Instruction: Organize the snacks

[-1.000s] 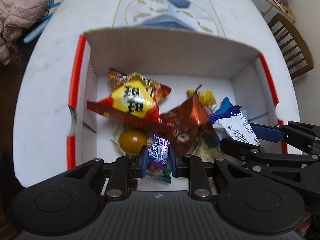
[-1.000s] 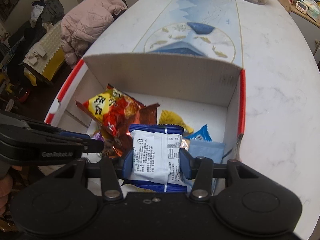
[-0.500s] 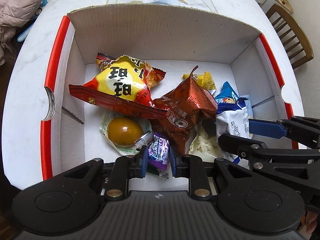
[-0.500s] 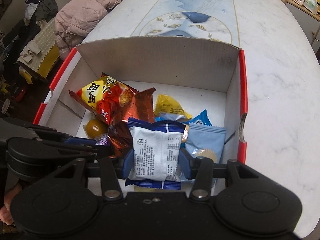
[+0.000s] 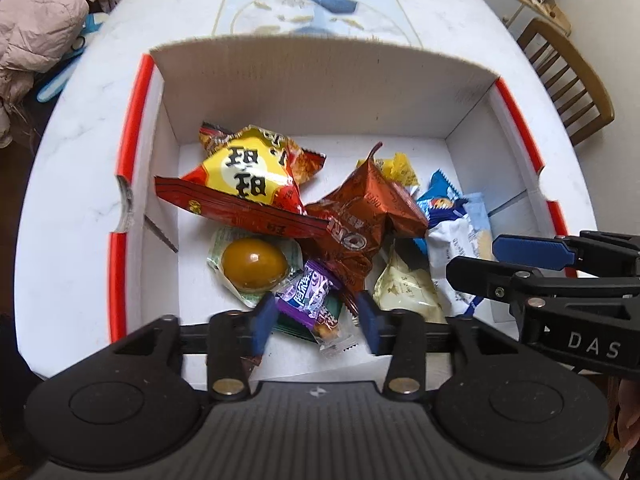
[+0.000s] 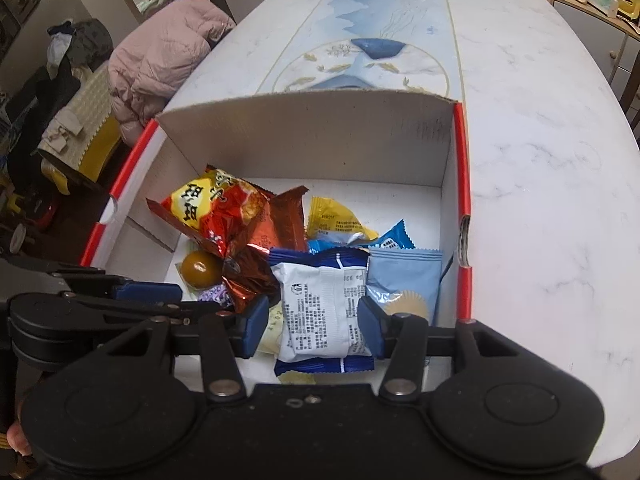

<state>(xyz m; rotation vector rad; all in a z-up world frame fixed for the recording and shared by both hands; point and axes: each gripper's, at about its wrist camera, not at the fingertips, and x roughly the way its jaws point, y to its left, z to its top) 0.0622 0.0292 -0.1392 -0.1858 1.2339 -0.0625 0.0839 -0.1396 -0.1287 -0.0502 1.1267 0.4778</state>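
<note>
The open white cardboard box with red rims is set at the near end of the marble-patterned counter; all snacks are heaped inside it. The white-and-blue foil packet, light, crinkly and slippery, is clamped across its middle by the right gripper. The small purple candy wrapper, crushable, has just been released by the opening left gripper, whose fingers are seen clear of it. Further placement is crowded by the red-and-yellow crisp bag and brown wrapper.

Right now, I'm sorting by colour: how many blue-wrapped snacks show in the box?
3: white-and-blue packet in the right gripper, pale blue packet beside it, small bright blue packet behind them. More may lie buried.
</note>
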